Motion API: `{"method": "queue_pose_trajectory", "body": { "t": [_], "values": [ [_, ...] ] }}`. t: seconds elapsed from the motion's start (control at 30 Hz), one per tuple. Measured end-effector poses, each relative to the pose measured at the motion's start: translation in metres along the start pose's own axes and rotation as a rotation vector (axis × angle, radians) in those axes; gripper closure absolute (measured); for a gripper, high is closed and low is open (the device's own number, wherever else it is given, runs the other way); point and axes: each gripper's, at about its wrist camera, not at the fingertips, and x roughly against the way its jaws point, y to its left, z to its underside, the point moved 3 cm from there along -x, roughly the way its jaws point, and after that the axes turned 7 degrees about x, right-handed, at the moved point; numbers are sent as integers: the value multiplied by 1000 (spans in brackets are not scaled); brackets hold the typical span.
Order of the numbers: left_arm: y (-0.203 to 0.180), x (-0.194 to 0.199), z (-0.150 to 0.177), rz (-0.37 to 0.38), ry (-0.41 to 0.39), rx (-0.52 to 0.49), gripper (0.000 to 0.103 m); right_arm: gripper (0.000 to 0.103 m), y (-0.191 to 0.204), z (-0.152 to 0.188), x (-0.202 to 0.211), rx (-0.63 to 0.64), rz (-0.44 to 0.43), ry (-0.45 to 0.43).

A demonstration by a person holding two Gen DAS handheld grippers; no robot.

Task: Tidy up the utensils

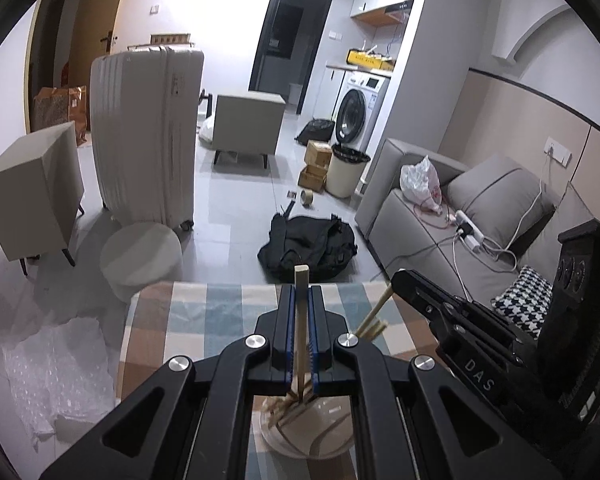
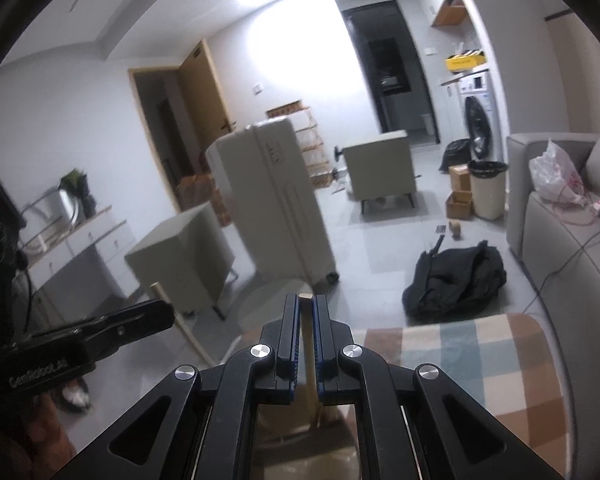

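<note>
While each claw [image 1: 301,292] [image 2: 305,300] pinches a chopstick [image 1: 301,280] [image 2: 306,297], lower ends hidden

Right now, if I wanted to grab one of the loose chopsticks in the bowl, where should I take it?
Probably the raised upper end. The loose chopsticks lean in the bowl with tips rising up and right, past the left gripper. Come from above, jaws across the thin shaft; the lower ends are bunched together.
</note>
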Motion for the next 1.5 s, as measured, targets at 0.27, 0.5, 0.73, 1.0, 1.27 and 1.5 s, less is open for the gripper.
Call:
{"method": "queue_pose_trajectory", "body": {
  "t": [0.27,0.5,0.73,1.0,1.27,1.5],
  "values": [
    [-4,-5,18,-11,111,-16,102,98,13,22,3,82,-19,106],
    [4,-4,21,-27,175,47,100,94,10,32,10,54,-8,158],
    [-1,18,23,-38,167,53,63,80,7,32,38,-1,1,152],
    [-12,59,28,-111,68,40,38,59,13,28,84,-2,14,88],
    [-19,97,38,-140,-43,30,31,40,31,24,134,14,-2,13],
    [-23,117,47,-179,-120,11,19,24,46,28,171,43,-3,-61]
  ]
}}
